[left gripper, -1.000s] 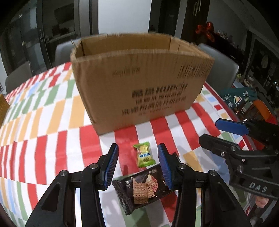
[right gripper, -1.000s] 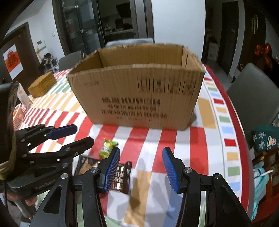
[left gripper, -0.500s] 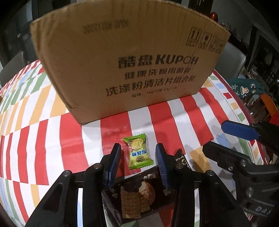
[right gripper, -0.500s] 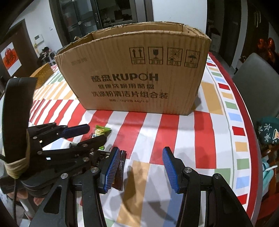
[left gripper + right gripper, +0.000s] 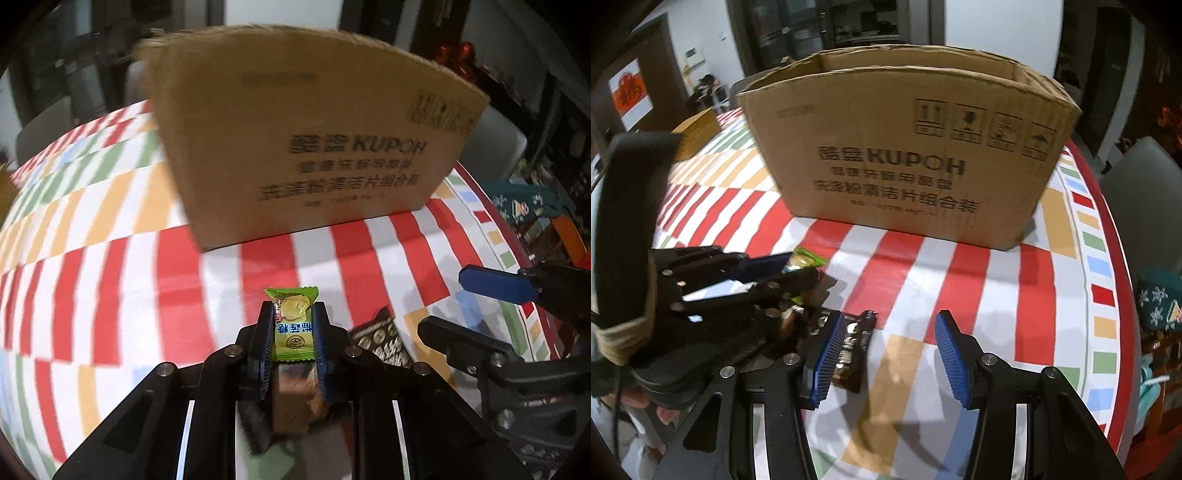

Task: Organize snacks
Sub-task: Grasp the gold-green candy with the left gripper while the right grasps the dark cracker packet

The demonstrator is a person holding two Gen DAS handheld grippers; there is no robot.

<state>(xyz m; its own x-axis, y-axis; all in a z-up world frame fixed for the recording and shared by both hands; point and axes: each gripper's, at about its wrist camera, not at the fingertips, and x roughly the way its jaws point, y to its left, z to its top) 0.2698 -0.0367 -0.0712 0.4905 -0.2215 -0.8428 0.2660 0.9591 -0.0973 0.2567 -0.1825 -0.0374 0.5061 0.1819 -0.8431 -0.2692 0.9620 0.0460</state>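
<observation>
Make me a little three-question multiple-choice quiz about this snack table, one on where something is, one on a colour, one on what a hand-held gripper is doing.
1. Where does the cardboard box stand?
A. On the striped tablecloth, beyond both grippers
B. On a chair
C. On the floor

2. What colour is the wrapper of the small candy?
A. Purple
B. Green
C. White

3. What state is the right hand-held gripper in?
A. Shut on the box
B. Shut on the candy
C. Open, holding nothing

Answers: 1 A, the box's base rests on the red and white stripes. 2 B, the packet between the left hand-held gripper fingers is green with a yellow picture. 3 C, a wide gap separates its blue pads, with the dark biscuit packet lying beside the left pad.
</observation>
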